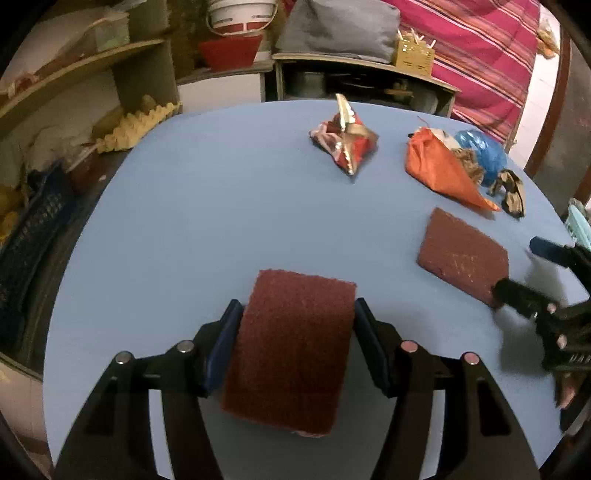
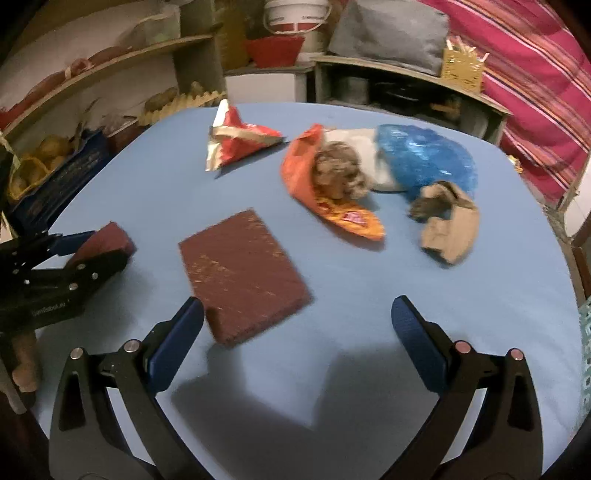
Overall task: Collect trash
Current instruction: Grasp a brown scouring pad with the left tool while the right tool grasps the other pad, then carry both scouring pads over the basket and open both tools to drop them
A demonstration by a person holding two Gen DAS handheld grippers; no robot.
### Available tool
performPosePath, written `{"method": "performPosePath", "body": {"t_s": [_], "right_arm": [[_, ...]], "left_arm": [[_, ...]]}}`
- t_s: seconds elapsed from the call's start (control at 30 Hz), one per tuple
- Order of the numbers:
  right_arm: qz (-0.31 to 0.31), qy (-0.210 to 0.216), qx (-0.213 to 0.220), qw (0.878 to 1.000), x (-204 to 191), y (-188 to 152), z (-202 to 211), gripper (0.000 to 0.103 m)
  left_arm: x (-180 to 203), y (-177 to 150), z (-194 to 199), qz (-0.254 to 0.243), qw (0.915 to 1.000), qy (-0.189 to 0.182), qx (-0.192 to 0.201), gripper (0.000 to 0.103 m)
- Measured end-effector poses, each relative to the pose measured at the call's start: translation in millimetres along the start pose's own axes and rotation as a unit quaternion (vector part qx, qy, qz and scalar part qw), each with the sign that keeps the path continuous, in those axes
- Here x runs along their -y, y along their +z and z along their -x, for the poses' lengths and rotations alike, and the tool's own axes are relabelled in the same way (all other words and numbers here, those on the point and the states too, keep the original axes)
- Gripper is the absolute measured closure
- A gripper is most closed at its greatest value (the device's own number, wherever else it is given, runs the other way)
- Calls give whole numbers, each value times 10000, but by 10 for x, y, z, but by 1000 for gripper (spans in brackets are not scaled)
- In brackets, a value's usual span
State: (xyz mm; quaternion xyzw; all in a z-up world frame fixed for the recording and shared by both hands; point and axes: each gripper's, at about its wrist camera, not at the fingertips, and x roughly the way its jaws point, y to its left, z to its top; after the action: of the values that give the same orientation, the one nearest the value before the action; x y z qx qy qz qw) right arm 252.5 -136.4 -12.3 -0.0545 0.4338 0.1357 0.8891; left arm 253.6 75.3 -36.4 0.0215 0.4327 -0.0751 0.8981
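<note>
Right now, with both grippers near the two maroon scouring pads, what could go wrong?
1. The left gripper pinches its maroon scouring pad by the edges; it is bowing and might slip.
2. The right gripper is open with the flat maroon pad off-centre by its left finger, so closing may only clip a corner.

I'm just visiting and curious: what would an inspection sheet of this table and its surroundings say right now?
Surface: blue table, bare in front.
Job's things: crumpled red wrapper; orange wrapper against a blue plastic bag; brown paper scrap.
Clutter: two maroon scrub pads, one between the left gripper's pads, the other flat on the table.
Grippers: left gripper closed on its pad's edges; right gripper open, empty, near the flat pad.
Cables: nothing seen.
Surroundings: cluttered shelves, white bucket, grey cushion, striped cloth.
</note>
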Motion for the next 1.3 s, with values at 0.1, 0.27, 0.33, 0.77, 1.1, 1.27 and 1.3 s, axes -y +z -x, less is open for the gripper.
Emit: {"method": "performPosePath", "body": {"t_s": [0.1,0.27,0.33,0.77,1.1,1.27,1.3], "right_arm": [[137,19,-118,9998,-89,56,-106,4],[140,77,-191,9997,-112,129,-206,6],[172,219,-181,9994,-121,129,-204,16],[268,123,366,9989,-31,33,190,35],[-310,-178,694,9969,663,-170,755,35],[-565,-365,973,9930,1028,-265,1180,35],[-628,-411,1035,9918,1128,-299,1292,35]], "left_arm": [[-37,6,-14,29,10000,50,20,41],[-37,-19,-28,-17,9999,115,35,38],[-33,-22,-37,-4,9999,100,24,35],[21,-110,28,49,9997,239,23,41],[261,-42,182,198,9990,352,207,45],[754,65,375,50,9986,225,466,45],[866,96,414,-9,9985,184,525,45]]}}
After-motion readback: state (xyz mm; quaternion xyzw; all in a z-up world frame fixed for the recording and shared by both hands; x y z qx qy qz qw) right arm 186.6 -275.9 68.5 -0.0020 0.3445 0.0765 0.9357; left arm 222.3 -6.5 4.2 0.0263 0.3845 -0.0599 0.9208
